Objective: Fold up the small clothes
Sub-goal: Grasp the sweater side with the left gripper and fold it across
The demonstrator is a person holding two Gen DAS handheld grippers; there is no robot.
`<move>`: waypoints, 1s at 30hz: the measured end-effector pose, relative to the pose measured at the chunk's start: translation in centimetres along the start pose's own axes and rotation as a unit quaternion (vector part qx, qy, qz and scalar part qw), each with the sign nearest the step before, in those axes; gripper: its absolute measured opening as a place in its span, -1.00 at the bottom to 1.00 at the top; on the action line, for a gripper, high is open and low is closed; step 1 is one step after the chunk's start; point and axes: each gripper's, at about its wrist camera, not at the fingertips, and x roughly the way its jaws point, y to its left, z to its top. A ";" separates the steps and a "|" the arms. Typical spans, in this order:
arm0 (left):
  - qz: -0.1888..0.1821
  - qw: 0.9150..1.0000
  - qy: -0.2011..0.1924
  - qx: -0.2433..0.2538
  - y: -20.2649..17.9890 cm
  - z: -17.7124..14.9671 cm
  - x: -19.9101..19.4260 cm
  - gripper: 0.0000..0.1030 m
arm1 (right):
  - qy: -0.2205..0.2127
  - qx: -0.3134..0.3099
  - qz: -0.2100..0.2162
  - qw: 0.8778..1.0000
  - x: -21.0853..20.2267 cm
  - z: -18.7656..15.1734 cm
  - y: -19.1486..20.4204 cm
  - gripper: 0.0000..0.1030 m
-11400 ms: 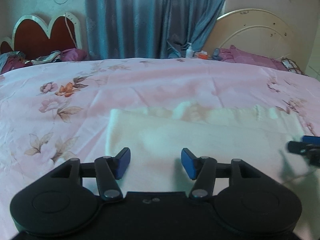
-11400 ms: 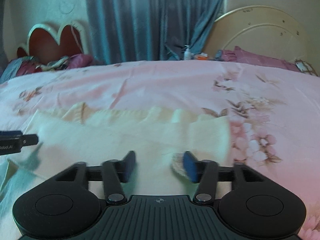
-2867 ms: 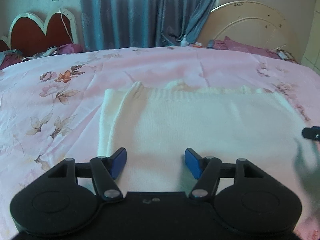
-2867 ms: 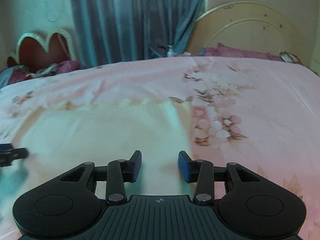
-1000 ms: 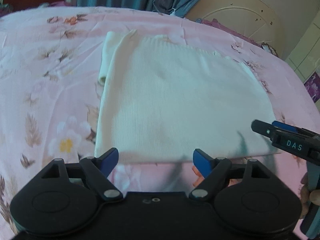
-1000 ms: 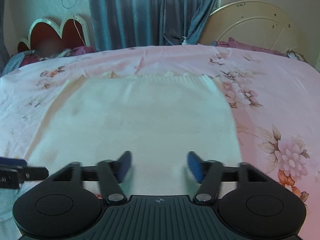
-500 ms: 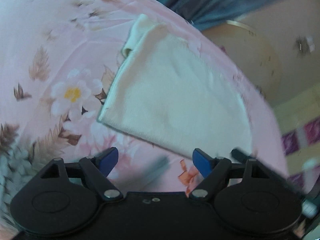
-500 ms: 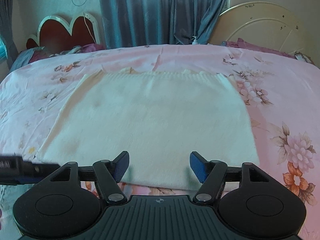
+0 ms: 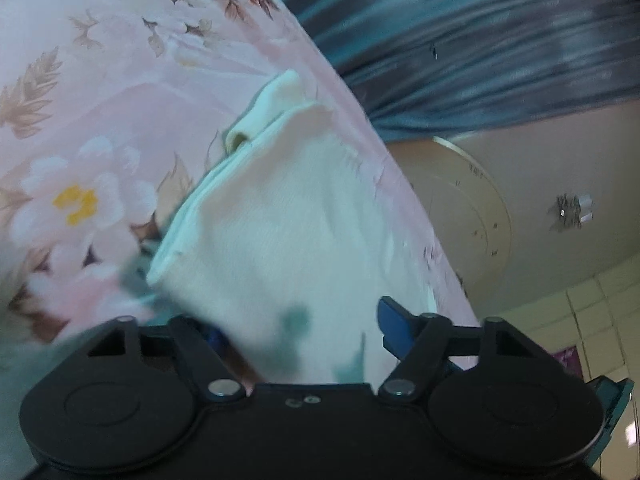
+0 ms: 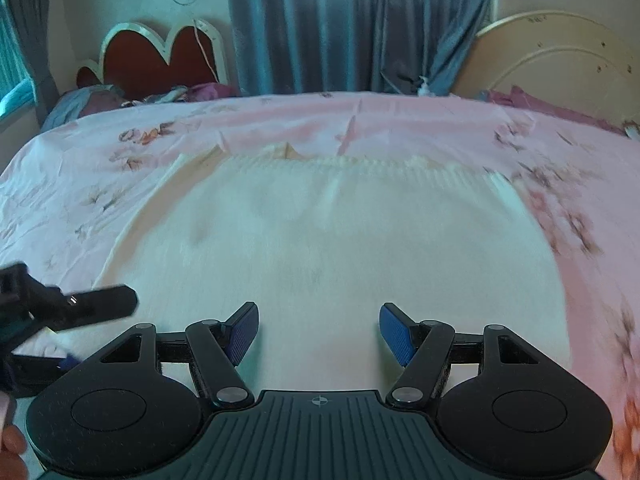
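Observation:
A cream knit garment (image 10: 320, 240) lies flat on the pink floral bedsheet (image 10: 360, 128), ribbed hem at the far side. My right gripper (image 10: 319, 330) hovers open over its near edge with nothing between the pads. My left gripper (image 10: 68, 332) is rolled on its side at the garment's near-left corner. In the left wrist view the garment (image 9: 288, 220) runs in between the jaws of the left gripper (image 9: 304, 328). Those jaws are closing. The cloth covers most of one pad, and the other pad (image 9: 394, 320) stands clear of it.
A red heart-shaped headboard (image 10: 160, 56) and a round cream headboard (image 10: 560, 60) flank blue curtains (image 10: 340, 20) behind the bed. Bedding and clothes (image 10: 92, 100) are piled at the far left. A person's fingers (image 10: 10, 444) show at the lower left edge.
The left gripper rolled onto its side and dropped to the garment's near-left corner, taking cloth between its narrowing jaws. The right gripper moved forward, from short of the near edge to over the cloth.

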 end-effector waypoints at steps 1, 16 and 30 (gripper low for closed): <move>-0.001 1.000 -0.007 -0.004 0.0 0.1 0.3 0.17 | -0.004 -0.004 -0.001 1.000 0.5 0.5 -0.1 0.29; 0.023 0.997 -0.063 -0.043 2.1 0.7 1.4 -0.83 | -0.017 -0.085 -0.032 0.996 4.7 -0.4 -0.2 0.29; 0.056 0.988 -0.095 0.110 -4.8 0.3 0.1 -0.86 | -0.036 -0.046 0.001 0.998 3.2 0.3 -1.7 0.30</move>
